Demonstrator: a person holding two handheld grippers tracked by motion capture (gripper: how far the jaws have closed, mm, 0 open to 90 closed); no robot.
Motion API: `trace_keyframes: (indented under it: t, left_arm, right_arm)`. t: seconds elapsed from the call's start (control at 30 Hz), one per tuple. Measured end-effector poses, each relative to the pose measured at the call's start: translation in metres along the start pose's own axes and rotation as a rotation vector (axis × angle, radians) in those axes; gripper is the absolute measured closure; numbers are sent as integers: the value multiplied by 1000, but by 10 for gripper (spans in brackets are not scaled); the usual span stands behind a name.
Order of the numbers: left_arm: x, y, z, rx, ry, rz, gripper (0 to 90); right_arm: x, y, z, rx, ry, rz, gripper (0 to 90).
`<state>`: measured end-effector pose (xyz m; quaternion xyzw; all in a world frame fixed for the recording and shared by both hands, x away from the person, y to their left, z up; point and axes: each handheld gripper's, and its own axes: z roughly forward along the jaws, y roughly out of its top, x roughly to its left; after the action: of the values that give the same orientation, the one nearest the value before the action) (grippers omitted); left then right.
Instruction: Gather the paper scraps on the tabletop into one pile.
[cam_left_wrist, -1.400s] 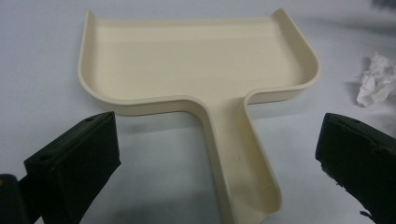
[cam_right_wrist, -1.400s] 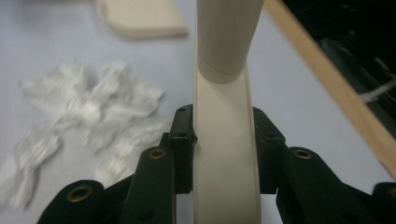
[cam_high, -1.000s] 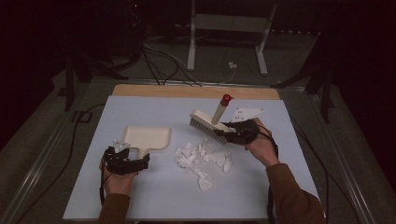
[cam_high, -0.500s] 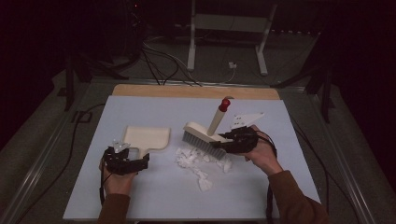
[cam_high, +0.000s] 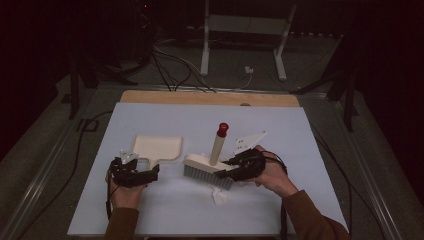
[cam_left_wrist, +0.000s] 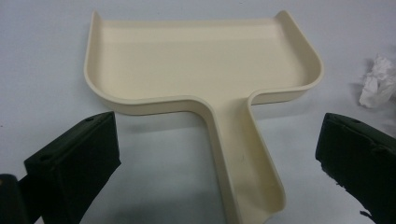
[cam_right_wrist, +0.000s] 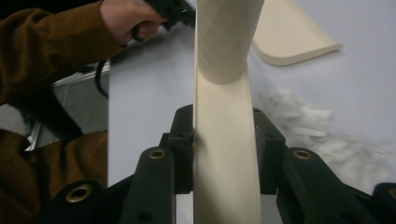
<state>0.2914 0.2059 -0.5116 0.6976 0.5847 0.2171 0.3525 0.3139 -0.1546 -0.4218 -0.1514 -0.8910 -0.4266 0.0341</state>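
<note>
A cream dustpan (cam_high: 156, 146) lies flat on the pale blue table, left of centre. In the left gripper view its tray (cam_left_wrist: 201, 70) is ahead, and its handle (cam_left_wrist: 243, 158) runs back between the jaws without touching them. My left gripper (cam_high: 134, 175) (cam_left_wrist: 219, 140) is open. A cream brush (cam_high: 206, 167) with a red-tipped handle (cam_high: 222, 128) stands bristles-down just right of the dustpan. My right gripper (cam_high: 239, 170) (cam_right_wrist: 224, 126) is shut on the brush's back (cam_right_wrist: 226, 168). White paper scraps (cam_high: 219, 195) (cam_right_wrist: 303, 121) lie by the bristles, some hidden under the brush.
A wooden board (cam_high: 210, 98) edges the far side of the table (cam_high: 310, 135). One paper scrap (cam_left_wrist: 377, 81) lies right of the dustpan in the left gripper view. Cables and a stand's legs (cam_high: 242, 45) lie on the floor beyond.
My right gripper has carried the brush left across the paper pile toward the dustpan, and most scraps are now under or beside the bristles. The left gripper has stayed put.
</note>
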Motion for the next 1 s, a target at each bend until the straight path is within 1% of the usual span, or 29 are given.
trace_keyframes:
  t: [0.1, 0.2, 0.3, 0.37, 0.43, 0.53, 0.6, 0.63, 0.67, 0.73, 0.77, 0.8, 0.83, 0.87, 0.9, 0.93, 1.0]
  left_arm:
    - [0, 0, 0, 5, -1, 4, 5]
    - [0, 0, 0, 4, -1, 3, 5]
    - [0, 0, 0, 6, -1, 5, 6]
    - [-1, 0, 1, 5, -1, 7, 6]
    - [-1, 0, 1, 6, 0, 10, 6]
    - [-1, 0, 1, 8, -1, 10, 6]
    - [-1, 0, 1, 6, -2, 9, 6]
    - [-1, 0, 1, 5, -1, 7, 5]
    - [-1, 0, 1, 4, 0, 6, 5]
    - [0, 0, 1, 3, 0, 3, 5]
    - [0, 0, 1, 3, 0, 3, 6]
    - [0, 0, 1, 4, 0, 3, 5]
    - [0, 0, 1, 4, 0, 3, 6]
    - [0, 0, 1, 5, 1, 3, 5]
    - [0, 0, 1, 4, 0, 4, 6]
    - [0, 0, 1, 5, 0, 5, 6]
    - [0, 0, 1, 5, 1, 5, 6]
  right_arm:
    - [3, -3, 6, 16, 31, 1, 677]
    - [6, -6, 11, 36, 52, 7, 677]
    - [11, -9, 15, 41, 99, 27, 677]
    - [15, -11, 17, 48, 125, 27, 677]
    - [19, -13, 22, 71, 136, 31, 677]
    - [22, -17, 29, 110, 142, 16, 677]
    - [20, -20, 34, 134, 129, 3, 678]
    - [18, -22, 37, 155, 104, -4, 678]
    - [17, -23, 38, 162, 67, -21, 678]
    - [11, -24, 37, 154, 62, -29, 678]
    - [8, -24, 36, 154, 37, -56, 678]
    - [6, -24, 35, 156, 22, -71, 678]
    - [3, -24, 34, 151, 21, -84, 678]
    - [1, -25, 33, 140, 4, -120, 678]
    - [-1, -25, 32, 141, -15, -135, 678]
    - [-4, -24, 31, 138, -18, -145, 678]
    - [-9, -25, 29, 131, -40, -185, 678]
